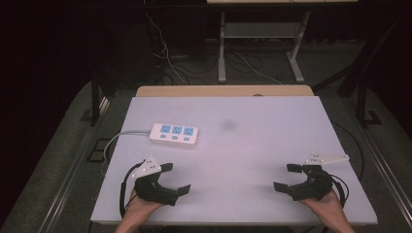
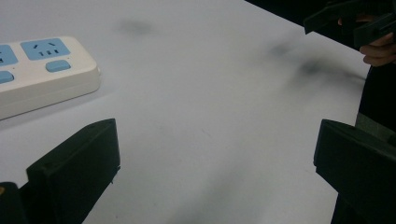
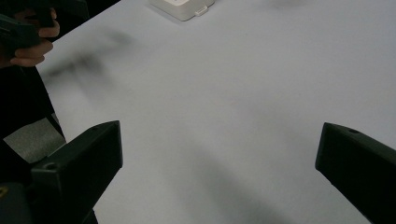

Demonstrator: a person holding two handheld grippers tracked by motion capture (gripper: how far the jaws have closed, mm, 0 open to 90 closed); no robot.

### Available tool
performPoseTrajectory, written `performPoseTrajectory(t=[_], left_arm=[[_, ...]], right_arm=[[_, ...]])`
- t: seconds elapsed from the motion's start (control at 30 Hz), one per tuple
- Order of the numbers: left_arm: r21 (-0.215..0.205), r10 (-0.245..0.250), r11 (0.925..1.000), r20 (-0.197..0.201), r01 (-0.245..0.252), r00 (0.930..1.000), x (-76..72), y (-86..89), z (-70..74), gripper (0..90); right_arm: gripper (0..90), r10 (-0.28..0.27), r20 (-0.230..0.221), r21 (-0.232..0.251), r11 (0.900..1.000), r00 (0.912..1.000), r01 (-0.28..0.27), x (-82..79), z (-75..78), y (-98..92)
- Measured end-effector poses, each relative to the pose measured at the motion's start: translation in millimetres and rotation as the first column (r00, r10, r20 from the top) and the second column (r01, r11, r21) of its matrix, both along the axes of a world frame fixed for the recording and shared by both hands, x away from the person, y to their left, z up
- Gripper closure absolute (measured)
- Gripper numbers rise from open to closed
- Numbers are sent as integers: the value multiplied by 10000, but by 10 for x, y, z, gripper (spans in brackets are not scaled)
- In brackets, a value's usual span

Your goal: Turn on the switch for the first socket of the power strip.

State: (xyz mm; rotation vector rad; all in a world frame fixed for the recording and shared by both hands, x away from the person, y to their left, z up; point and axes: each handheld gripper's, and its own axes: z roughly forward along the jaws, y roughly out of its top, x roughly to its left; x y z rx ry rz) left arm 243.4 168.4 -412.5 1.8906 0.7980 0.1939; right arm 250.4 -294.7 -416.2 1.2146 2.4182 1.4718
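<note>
At the near edge of the white table (image 1: 272, 145), the left gripper (image 1: 176, 178) is held low over the surface, jaws spread wide with nothing between them. The right gripper (image 1: 285, 176) is held likewise at the near right, jaws equally wide apart and empty; the two are well apart. Farther back, on the left half, a white power strip (image 1: 174, 134) with three blue sockets is seen lying flat, beyond the left gripper and untouched. Its grey cable (image 1: 119, 137) is led off the table's left edge.

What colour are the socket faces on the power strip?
Light blue, set in a white body; the power strip shows this best in the left gripper view.
</note>
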Motion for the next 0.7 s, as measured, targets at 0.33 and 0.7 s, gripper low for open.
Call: performPoseTrajectory(t=[0.33,0.7], left_arm=[[113,36,9999,-202,-34,9998,67,12,68,0],[235,0,9997,-641,15,9979,163,70,134,0]], right_arm=[[3,-15,-8,-9,10000,10000,15,2,-5,-7],[3,-65,-33,2,10000,10000,65,3,-4,-24]])
